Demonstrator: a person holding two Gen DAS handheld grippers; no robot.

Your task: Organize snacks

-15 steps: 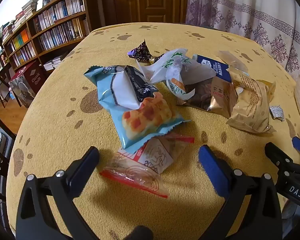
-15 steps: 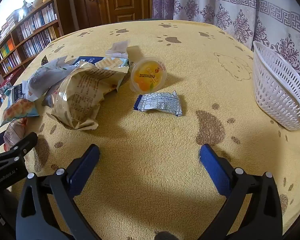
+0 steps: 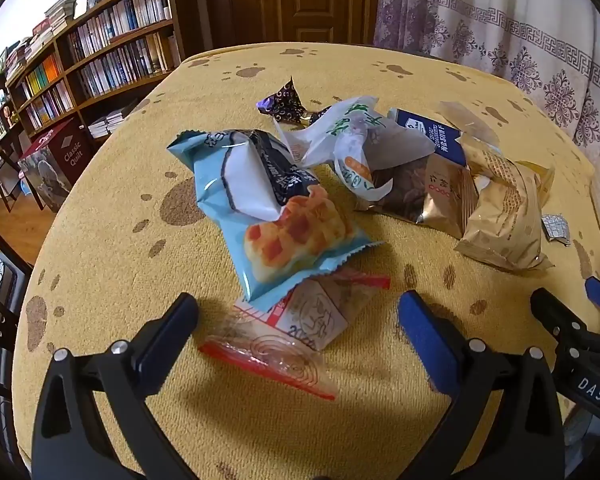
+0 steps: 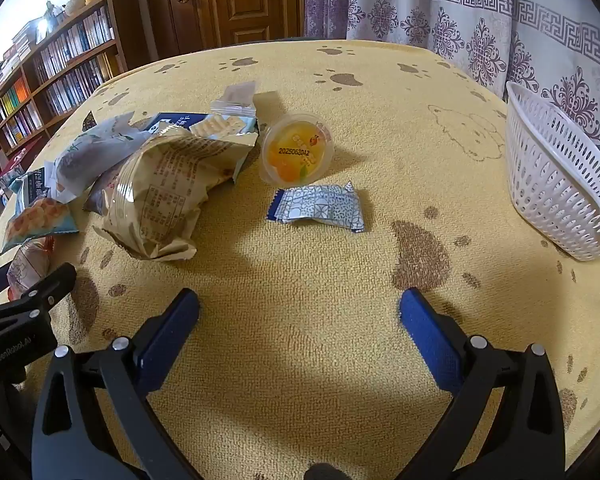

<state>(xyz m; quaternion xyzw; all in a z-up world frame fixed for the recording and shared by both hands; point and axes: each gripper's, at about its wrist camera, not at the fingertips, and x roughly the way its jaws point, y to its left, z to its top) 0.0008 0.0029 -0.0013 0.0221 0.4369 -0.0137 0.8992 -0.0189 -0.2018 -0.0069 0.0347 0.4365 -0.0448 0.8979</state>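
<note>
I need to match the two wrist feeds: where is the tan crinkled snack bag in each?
Left wrist: tan snack bag at right of the pile, middle height.
Right wrist: same bag left of centre, beside the jelly cup.
Shared landmark: small blue-white patterned packet, right of the bag.

A lived-in home room; wooden bookshelves (image 3: 100, 60) packed with books, a panelled wooden door (image 4: 236, 0), patterned curtains (image 4: 460, 20). The table (image 4: 380, 80) wears a paw-print cloth.
</note>
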